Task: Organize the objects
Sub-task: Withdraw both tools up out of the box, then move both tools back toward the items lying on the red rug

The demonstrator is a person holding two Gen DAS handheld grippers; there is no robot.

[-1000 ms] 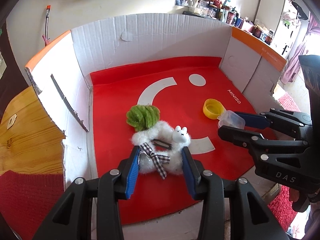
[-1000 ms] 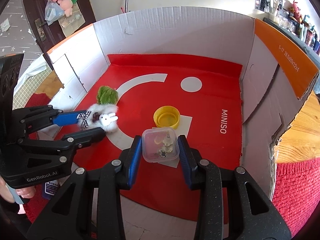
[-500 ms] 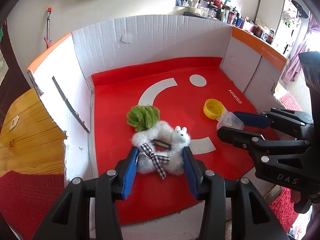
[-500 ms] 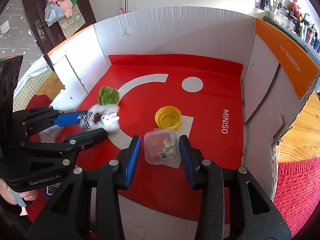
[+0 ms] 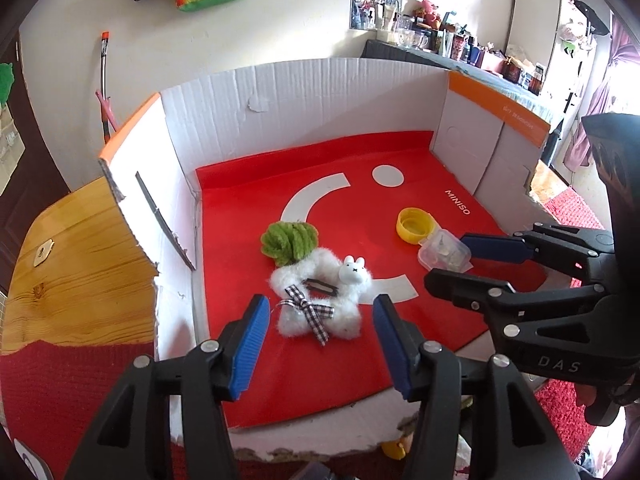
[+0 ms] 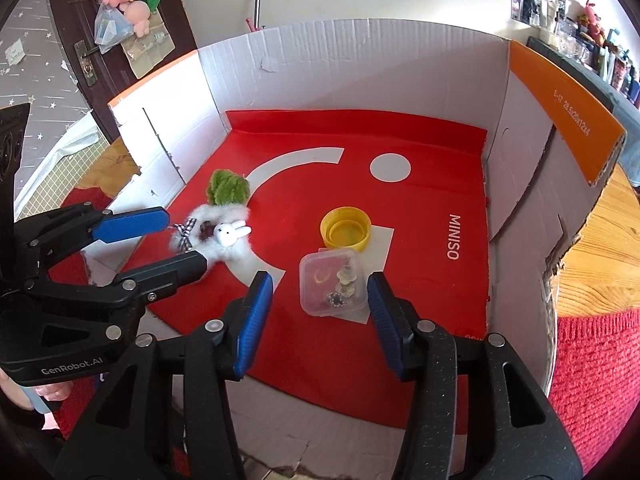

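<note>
Both tools' jaws are opening: left tool (image 5: 318, 334) clear of the fluffy toy (image 5: 320, 300), right tool (image 6: 320, 304) clear of the plastic box (image 6: 332, 282).

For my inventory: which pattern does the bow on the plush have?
Black-and-white check; the bow shows best in the left wrist view.

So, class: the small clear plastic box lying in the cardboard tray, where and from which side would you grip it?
Grip the clear plastic box across its two flat side walls, coming down from above and the near edge, as the right gripper, jaws opening, is lined up. The yellow cap crowds its far side, and the squarish shape suits parallel pads.
</note>
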